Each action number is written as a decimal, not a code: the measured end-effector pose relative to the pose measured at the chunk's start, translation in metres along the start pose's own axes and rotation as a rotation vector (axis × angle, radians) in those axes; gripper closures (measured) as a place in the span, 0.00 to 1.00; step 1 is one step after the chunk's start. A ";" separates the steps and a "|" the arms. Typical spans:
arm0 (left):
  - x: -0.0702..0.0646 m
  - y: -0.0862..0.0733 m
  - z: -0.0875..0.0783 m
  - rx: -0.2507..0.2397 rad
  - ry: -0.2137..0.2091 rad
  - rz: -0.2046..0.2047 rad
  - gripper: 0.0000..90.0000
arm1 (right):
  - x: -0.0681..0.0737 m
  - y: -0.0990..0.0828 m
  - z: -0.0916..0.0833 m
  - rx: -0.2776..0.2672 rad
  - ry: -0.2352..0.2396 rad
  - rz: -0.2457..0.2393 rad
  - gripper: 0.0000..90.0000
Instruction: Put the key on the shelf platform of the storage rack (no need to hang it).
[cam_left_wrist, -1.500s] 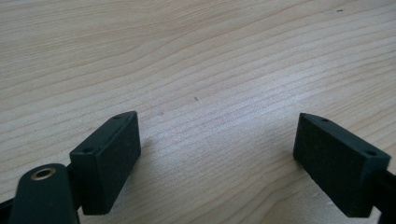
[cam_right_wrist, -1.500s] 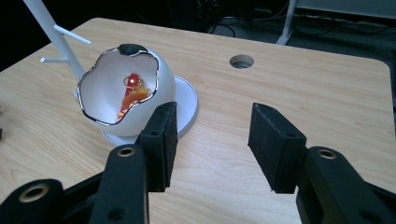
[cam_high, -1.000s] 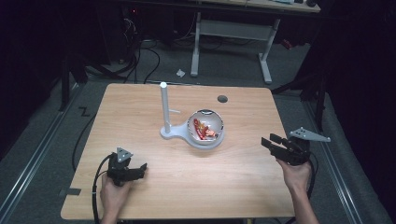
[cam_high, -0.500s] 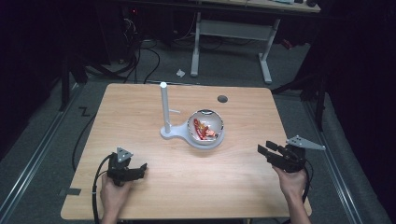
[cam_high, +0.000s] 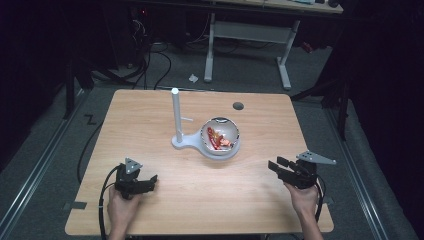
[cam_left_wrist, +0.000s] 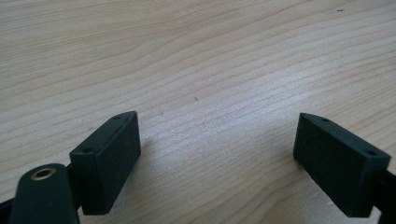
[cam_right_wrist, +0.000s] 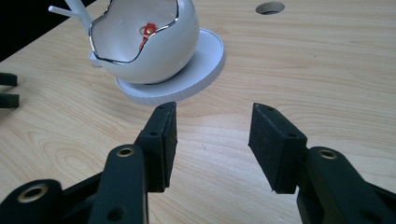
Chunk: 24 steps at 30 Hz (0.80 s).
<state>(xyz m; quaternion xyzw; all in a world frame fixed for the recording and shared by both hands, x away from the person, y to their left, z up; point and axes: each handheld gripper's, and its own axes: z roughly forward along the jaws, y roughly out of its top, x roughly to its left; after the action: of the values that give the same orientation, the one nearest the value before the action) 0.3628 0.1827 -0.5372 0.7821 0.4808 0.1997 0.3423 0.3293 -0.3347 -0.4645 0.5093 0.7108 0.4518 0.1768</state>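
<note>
Since the earlier high views, my right gripper (cam_high: 278, 168) has dropped toward the near right part of the table (cam_high: 150, 115) and come a little inward; my left gripper (cam_high: 145, 181) has stayed put at the near left.

Item 1, bowl (cam_high: 220, 136): white, egg-shaped with a chrome-edged opening, seated on a round white stand base (cam_high: 216, 151) near the table's centre. Red contents (cam_high: 216, 140) lie inside; I cannot tell what they are. From the right gripper view the bowl (cam_right_wrist: 145, 44) sits ahead and to the left of the jaws, well apart from them.

Item 2, white post (cam_high: 176, 116): upright, rising from the same stand, just left of the bowl.

Item 3, right gripper: jaws apart, nothing between them, aimed toward the bowl.

Item 4, left gripper (cam_left_wrist: 217, 154): jaws wide apart, over bare wood, holding nothing.

Item 5, cable hole (cam_high: 238, 106): far side of the table, beyond the bowl.

Status, as I judge it: nothing is gripped and nothing touched. The bowl is in place on its stand, contents in. The approach and the grasp are both left to do.
</note>
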 end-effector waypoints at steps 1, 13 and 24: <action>0.000 0.000 0.000 0.000 0.000 0.000 0.17 | 0.001 -0.001 0.001 0.002 -0.001 0.002 0.58; 0.000 0.000 0.000 0.000 0.000 0.000 0.17 | 0.001 -0.011 0.015 0.022 0.006 0.014 0.58; 0.000 0.000 0.000 -0.001 0.001 -0.001 0.17 | -0.001 -0.018 0.024 0.040 -0.017 0.013 0.58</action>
<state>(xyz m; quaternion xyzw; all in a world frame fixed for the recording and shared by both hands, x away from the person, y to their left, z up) 0.3628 0.1825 -0.5373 0.7817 0.4812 0.2000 0.3427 0.3365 -0.3254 -0.4928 0.5212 0.7150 0.4340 0.1698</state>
